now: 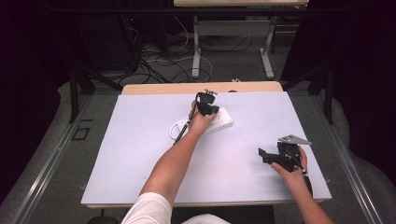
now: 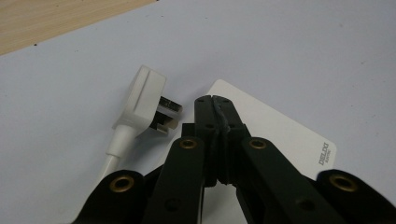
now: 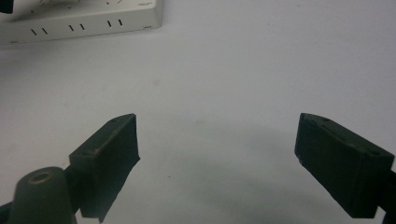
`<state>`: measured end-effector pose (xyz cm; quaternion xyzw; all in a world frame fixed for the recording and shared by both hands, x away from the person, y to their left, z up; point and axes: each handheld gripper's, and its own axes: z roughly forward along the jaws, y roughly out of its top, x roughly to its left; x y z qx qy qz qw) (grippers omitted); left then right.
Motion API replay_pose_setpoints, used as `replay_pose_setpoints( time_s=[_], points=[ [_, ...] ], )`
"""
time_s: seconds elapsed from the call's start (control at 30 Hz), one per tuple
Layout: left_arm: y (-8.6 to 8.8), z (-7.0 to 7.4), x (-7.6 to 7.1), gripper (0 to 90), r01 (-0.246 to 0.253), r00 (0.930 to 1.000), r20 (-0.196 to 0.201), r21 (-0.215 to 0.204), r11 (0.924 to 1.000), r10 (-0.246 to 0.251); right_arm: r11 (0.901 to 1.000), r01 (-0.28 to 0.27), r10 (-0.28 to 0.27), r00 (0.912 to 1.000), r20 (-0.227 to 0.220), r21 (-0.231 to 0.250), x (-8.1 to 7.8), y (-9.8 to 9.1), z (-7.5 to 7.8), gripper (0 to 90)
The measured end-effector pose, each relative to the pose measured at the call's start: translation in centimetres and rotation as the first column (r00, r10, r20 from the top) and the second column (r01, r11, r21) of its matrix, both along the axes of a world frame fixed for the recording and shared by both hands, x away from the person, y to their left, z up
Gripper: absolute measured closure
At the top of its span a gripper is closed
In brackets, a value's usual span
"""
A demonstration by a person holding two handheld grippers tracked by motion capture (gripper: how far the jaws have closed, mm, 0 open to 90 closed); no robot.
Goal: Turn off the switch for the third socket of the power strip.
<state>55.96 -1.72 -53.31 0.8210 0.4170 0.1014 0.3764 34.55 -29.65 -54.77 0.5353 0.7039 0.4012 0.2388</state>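
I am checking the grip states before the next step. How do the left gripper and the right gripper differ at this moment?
The left gripper has its jaws pressed together with nothing between them; the right gripper has its jaws wide apart over bare table. The left gripper is over the white power strip, beside the white plug; the right gripper stays apart from both, near the table's right edge. Both are black, hand-held, and hold nothing.
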Motion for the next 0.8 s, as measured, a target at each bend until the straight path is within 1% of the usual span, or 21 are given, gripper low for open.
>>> replay_pose_setpoints(
  time_s=[0.3,0.33,0.37,0.47,0.67,0.8],
  points=[
    [-0.01,0.05,0.01,90.0,0.0,1.0,-0.005,0.005,1.0,0.0,1.0,-0.003,0.003,1.0,0.003,0.0,0.0,0.01,0.04,13.0],
    [-0.05,0.04,-0.01,90.0,-0.004,1.0,-0.002,0.009,0.9999,0.004,1.0,-0.004,0.004,1.0,0.003,0.0,-0.01,0.0,0.05,13.0],
    [-0.15,-0.06,-0.03,90.0,-0.017,0.9997,0.015,0.011,0.9998,0.017,1.0,-0.004,0.004,1.0,0.003,0.0,-0.01,0.0,0.05,13.0],
    [-0.05,-0.02,-0.01,90.0,-0.017,0.9998,0.004,0.008,0.9998,0.017,1.0,-0.004,0.004,1.0,0.004,-0.001,-0.02,0.0,0.07,13.0],
    [0.08,0.0,0.08,90.0,-0.014,0.9999,0.005,0.02,0.9997,0.013,1.0,-0.005,0.005,1.0,0.005,-0.003,-0.03,0.03,0.1,13.0],
    [0.09,-0.01,0.1,90.0,-0.013,0.9999,0.003,0.017,0.9998,0.013,1.0,-0.006,0.006,1.0,0.005,-0.003,-0.03,0.03,0.1,13.0]
  ],
)
